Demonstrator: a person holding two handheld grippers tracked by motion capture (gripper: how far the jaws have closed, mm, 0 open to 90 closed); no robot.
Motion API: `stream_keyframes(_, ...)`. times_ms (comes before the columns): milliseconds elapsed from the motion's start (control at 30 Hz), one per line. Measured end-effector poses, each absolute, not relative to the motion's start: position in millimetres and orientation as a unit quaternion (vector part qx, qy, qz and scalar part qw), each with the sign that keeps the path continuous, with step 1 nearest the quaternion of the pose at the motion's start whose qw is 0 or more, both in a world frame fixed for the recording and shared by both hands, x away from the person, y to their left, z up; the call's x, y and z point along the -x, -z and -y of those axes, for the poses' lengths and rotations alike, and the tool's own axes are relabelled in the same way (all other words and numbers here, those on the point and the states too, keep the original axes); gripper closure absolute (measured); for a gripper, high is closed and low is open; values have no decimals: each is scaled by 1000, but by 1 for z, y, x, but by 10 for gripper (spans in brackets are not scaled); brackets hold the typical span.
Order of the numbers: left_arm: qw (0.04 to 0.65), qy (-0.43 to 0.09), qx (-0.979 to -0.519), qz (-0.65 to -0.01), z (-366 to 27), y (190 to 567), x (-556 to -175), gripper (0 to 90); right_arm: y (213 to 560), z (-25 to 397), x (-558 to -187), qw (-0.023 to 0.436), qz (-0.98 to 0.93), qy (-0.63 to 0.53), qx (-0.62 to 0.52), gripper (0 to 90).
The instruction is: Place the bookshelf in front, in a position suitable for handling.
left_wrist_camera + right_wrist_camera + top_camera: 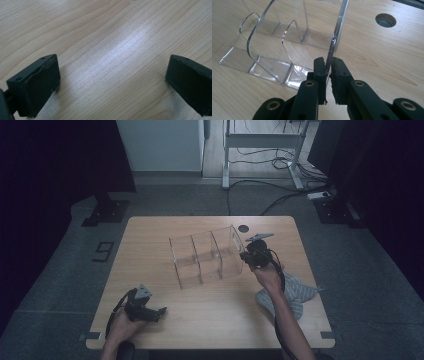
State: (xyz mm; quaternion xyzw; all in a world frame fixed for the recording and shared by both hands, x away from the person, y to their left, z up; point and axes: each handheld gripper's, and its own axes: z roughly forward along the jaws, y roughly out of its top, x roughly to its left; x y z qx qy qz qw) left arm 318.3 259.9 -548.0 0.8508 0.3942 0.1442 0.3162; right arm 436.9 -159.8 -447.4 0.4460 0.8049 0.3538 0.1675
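Right tool [328,68] clamped on clear organizer [287,42]

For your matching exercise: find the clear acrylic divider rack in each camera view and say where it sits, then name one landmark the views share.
High view: the clear acrylic rack stands mid-table, its right end wall pinched by the right gripper.
Left gripper view: the rack is not in it; the open left gripper hangs over bare tabletop.
Right gripper view: the rack spans upper left, its end wall between the jaws.
Shared landmark: the round cable hole in the wooden table.
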Motion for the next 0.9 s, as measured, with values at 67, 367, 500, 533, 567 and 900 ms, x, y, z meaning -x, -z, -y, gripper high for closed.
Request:
stream_keyframes(67, 310, -139, -855, -392, -260, 546, -319, 0, 447, 162, -433, 166, -810, -353, -438, 816)
stream_keyframes(367, 320, -129, -851, -396, -268, 534, -320, 0, 447, 165, -421, 157, -822, -353, -418, 819)
stream_keyframes(500, 350, -140, -842, -386, -267, 520, -319, 0, 446, 165, -415, 154, -827, -352, -410, 821)
stream_keyframes(533, 350, -140, -842, -386, -267, 520, -319, 0, 446, 165, -415, 154, -827, -352, -410, 821)
stream_keyframes(567, 355, -142, -842, -381, -267, 517, -319, 0, 446, 165, -414, 154, -828, -353, -408, 821)
stream_keyframes(900, 389, -182, -829, -357, -263, 484, -321, 24, 446, 162, -400, 141, -845, -353, -375, 831)
